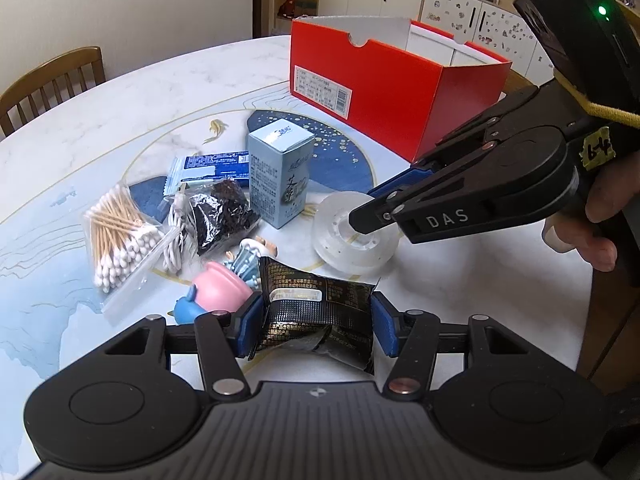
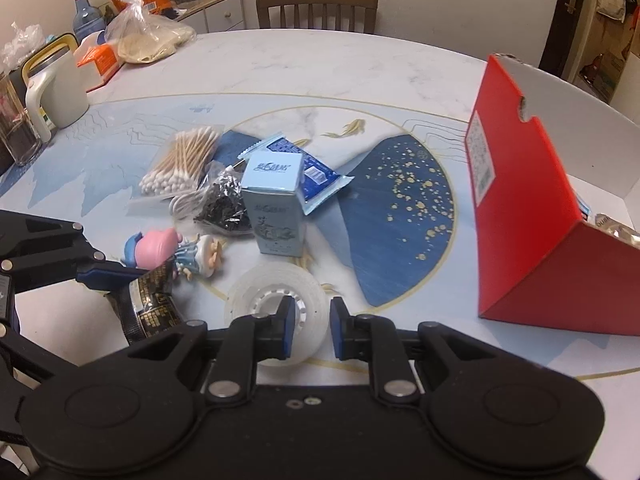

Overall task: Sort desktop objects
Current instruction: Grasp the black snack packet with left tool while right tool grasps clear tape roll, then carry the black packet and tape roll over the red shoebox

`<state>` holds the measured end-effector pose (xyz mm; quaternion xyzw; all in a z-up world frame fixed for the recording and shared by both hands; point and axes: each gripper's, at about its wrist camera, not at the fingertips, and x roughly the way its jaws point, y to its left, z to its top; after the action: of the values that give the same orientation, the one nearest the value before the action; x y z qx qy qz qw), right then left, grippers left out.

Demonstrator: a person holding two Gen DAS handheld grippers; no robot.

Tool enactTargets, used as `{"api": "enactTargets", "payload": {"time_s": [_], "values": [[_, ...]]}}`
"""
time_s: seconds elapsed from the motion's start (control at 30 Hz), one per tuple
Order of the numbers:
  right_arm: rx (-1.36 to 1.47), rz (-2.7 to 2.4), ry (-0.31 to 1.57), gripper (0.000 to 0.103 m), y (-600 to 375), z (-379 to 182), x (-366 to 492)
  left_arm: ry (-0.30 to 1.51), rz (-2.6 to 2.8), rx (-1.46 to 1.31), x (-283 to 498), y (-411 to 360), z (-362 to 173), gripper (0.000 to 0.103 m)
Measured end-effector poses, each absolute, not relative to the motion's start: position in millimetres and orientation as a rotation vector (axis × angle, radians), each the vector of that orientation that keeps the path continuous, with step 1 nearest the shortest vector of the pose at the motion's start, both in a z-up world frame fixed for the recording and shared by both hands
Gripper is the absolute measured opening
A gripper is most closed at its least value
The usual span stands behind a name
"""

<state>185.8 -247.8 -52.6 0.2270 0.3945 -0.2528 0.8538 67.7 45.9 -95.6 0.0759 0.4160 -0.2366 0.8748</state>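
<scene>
Fingers of the left gripper (image 1: 316, 326) press in from both sides on a black snack packet (image 1: 316, 312), blue pads against its left and right edges. The packet's long axis runs across the gap from pad to pad, its printed face up and its far edge pointing away toward the pile. Just past the left finger lies a pink and blue toy figure (image 1: 216, 294), and beyond that a bag of cotton swabs (image 1: 120, 236), a dark crinkled packet (image 1: 222, 216), a blue wrapper (image 1: 212, 166) and an upright pale blue carton (image 1: 280, 178).

Further right, the right gripper (image 2: 312, 330) has its fingers spread a little, with a clear gap between the pads. They straddle the near wall of a clear tape roll (image 2: 276, 300) that lies flat on the marble table (image 2: 320, 64), its hole facing up: the left pad sits inside the core, the right pad outside the rim. Whether either pad touches the roll I cannot tell. In the left wrist view the fingertips angle down into the roll's centre.

Well to the right of both grippers stands an open red shoebox (image 1: 400, 92).
</scene>
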Motion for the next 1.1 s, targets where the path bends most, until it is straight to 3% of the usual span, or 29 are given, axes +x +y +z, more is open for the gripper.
{"api": "enactTargets", "payload": {"time_s": [1.1], "values": [[0.532, -0.548, 0.678, 0.018, -272.3, 25.2, 115.6, 0.813, -0.454, 0.044, 64.7, 36.0, -16.5, 0.055]]}}
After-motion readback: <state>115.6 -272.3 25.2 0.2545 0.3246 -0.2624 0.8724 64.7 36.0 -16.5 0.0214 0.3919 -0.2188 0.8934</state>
